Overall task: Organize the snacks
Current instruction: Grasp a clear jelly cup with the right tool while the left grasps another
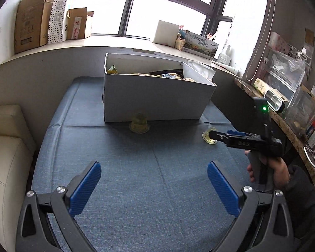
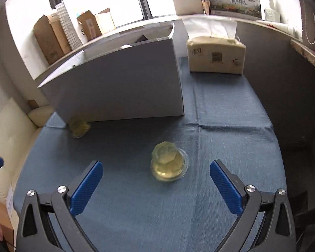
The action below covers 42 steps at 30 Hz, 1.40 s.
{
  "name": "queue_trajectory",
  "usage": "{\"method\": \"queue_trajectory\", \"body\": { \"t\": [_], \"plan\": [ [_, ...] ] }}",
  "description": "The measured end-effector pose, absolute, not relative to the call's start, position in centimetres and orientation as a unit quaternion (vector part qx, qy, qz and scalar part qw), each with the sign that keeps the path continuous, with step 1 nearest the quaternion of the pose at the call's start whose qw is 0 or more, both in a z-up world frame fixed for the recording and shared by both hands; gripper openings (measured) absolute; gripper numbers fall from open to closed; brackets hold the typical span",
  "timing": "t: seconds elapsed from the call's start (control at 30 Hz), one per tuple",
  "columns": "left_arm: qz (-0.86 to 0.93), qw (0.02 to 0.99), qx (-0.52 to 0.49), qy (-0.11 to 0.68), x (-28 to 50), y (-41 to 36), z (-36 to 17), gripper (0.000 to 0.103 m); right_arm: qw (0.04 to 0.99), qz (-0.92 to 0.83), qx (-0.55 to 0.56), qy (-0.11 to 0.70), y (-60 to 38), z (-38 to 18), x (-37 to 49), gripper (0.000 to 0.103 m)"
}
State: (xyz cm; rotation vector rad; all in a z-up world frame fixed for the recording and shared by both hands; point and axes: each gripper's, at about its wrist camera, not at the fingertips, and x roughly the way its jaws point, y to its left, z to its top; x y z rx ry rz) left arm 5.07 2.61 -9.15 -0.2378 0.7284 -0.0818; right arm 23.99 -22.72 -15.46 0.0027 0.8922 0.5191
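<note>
A yellow jelly cup (image 2: 169, 161) lies on the blue tablecloth just ahead of my open right gripper (image 2: 156, 169), between its fingers' line but untouched; it shows partly hidden in the left wrist view (image 1: 209, 138). A second jelly cup (image 1: 139, 124) (image 2: 79, 127) rests against the front wall of the white box (image 1: 157, 98) (image 2: 119, 88), which holds several snack packets (image 1: 168, 75). My left gripper (image 1: 154, 171) is open and empty over the cloth, well short of the box. The right gripper (image 1: 241, 139) is seen from the side there.
A tissue pack (image 2: 216, 56) stands right of the box. A cream sofa (image 1: 4, 147) lies left of the table. A cluttered counter (image 1: 283, 109) runs along the right. Cardboard boxes (image 1: 33, 19) line the windowsill.
</note>
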Motion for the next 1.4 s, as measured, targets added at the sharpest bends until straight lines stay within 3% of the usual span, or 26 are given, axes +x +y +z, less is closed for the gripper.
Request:
{"method": "queue_trajectory", "body": {
  "t": [0.1,0.17,0.23,0.3,0.67,1.1,1.2,1.37,1.4],
  "plan": [
    [-0.036,0.925,-0.115,0.36,5.2,2.8,-9.5,0.103,0.871,0.236,-0.005,0.431,-22.5,-16.1,24.9,0.103],
    [-0.035,0.923,-0.119,0.363,5.3,3.0,-9.7,0.103,0.866,0.238,0.001,0.439,-22.5,-16.6,25.3,0.091],
    [-0.034,0.923,-0.12,0.365,5.3,3.1,-9.8,0.103,0.867,0.223,-0.01,0.445,-22.5,-17.0,25.4,0.056],
    [-0.035,0.922,-0.121,0.365,5.4,3.0,-9.9,0.103,0.874,0.215,-0.025,0.435,-22.6,-16.9,25.2,0.04],
    [-0.045,0.92,-0.109,0.374,7.2,2.6,-10.6,0.103,0.877,0.244,-0.027,0.412,-22.8,-14.5,23.0,0.039],
    [-0.018,0.901,-0.114,0.419,19.9,2.4,-14.5,0.1,0.886,0.275,-0.039,0.372,-23.9,-10.3,16.5,0.039],
    [-0.007,0.898,-0.097,0.429,22.0,2.2,-15.5,0.089,0.889,0.267,-0.04,0.371,-24.6,-10.3,15.9,0.039],
    [0.007,0.889,-0.092,0.45,24.0,2.2,-16.8,0.056,0.89,0.26,-0.025,0.373,-25.7,-10.4,15.8,0.039],
    [0.014,0.89,-0.083,0.448,24.0,2.1,-16.9,0.055,0.891,0.26,-0.023,0.372,-25.9,-10.4,15.8,0.039]
  ]
}}
